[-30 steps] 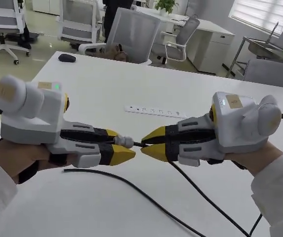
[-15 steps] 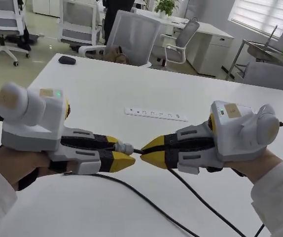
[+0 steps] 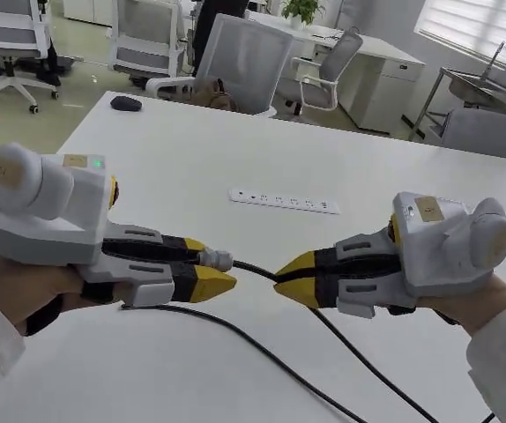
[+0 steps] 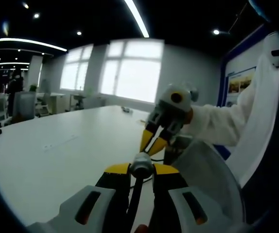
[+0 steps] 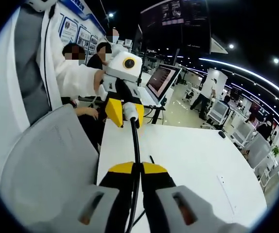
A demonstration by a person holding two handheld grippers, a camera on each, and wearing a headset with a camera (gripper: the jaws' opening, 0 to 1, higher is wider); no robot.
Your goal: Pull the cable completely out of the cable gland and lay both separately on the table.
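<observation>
A pale grey cable gland (image 3: 215, 258) is clamped between the yellow tips of my left gripper (image 3: 220, 263), held above the white table (image 3: 191, 159). A black cable (image 3: 255, 268) leaves the gland and runs a short way right into my right gripper (image 3: 281, 278), which is shut on it. Past that gripper the cable trails to the lower right. In the left gripper view the gland (image 4: 142, 164) sits between the jaws, with the right gripper (image 4: 151, 143) facing it. The right gripper view has the cable (image 5: 135, 141) stretching straight to the gland (image 5: 130, 111) in the left gripper (image 5: 125, 116).
A white power strip (image 3: 284, 202) lies mid-table and a dark mouse (image 3: 125, 103) sits at the far left corner. More black cable (image 3: 262, 352) loops across the near table. Office chairs (image 3: 244, 57) stand behind the table. People sit at a laptop (image 5: 161, 80).
The two grippers have moved apart. A longer stretch of black cable now shows between the gland and the right gripper's tips.
</observation>
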